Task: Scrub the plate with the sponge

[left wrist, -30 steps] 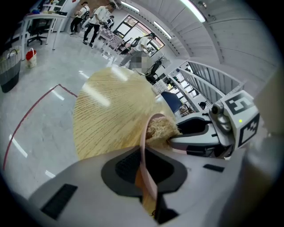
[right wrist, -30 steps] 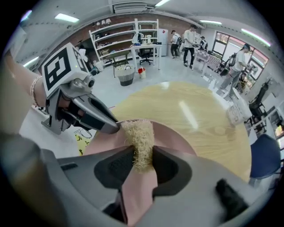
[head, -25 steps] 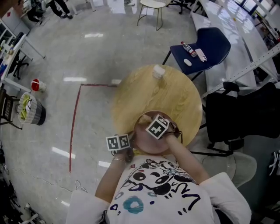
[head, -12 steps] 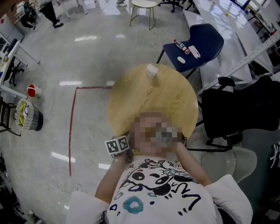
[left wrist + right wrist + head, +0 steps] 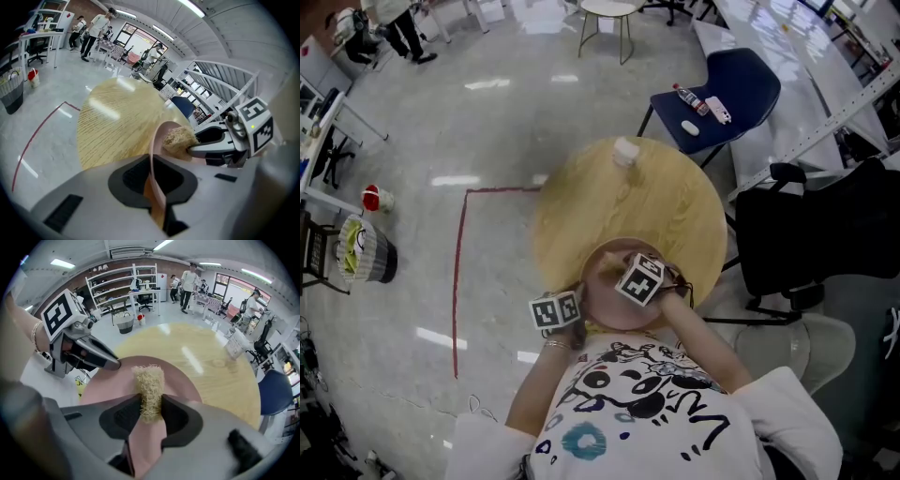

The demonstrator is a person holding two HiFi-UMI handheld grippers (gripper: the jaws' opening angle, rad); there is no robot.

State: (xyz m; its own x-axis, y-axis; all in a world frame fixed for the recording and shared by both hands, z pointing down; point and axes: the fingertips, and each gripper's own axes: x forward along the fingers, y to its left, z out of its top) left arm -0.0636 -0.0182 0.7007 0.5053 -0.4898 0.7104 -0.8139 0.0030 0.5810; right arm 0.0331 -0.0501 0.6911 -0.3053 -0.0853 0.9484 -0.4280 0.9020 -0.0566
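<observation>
A pink plate [image 5: 602,265] lies over the near edge of the round wooden table [image 5: 609,202]. My left gripper [image 5: 558,311] is shut on the plate's left rim, and the plate [image 5: 157,140] runs edge-on between its jaws [image 5: 152,176]. My right gripper [image 5: 637,279] is over the plate, shut on a tan fibrous sponge [image 5: 149,390]. The sponge's tip rests against the plate's pink face [image 5: 108,380]. From the left gripper view the sponge [image 5: 178,138] sits on the plate's inner side with the right gripper [image 5: 229,140] behind it. The left gripper [image 5: 79,352] shows in the right gripper view.
A small white object [image 5: 625,150] stands at the table's far edge. A blue chair [image 5: 741,84] with a bottle and small items is at the back right, a black chair [image 5: 811,234] at the right. Red tape [image 5: 461,272] marks the floor; a bin [image 5: 361,248] stands far left.
The head view has shifted slightly. The right gripper with the sponge has moved a little across the plate. Both grips are unchanged.
</observation>
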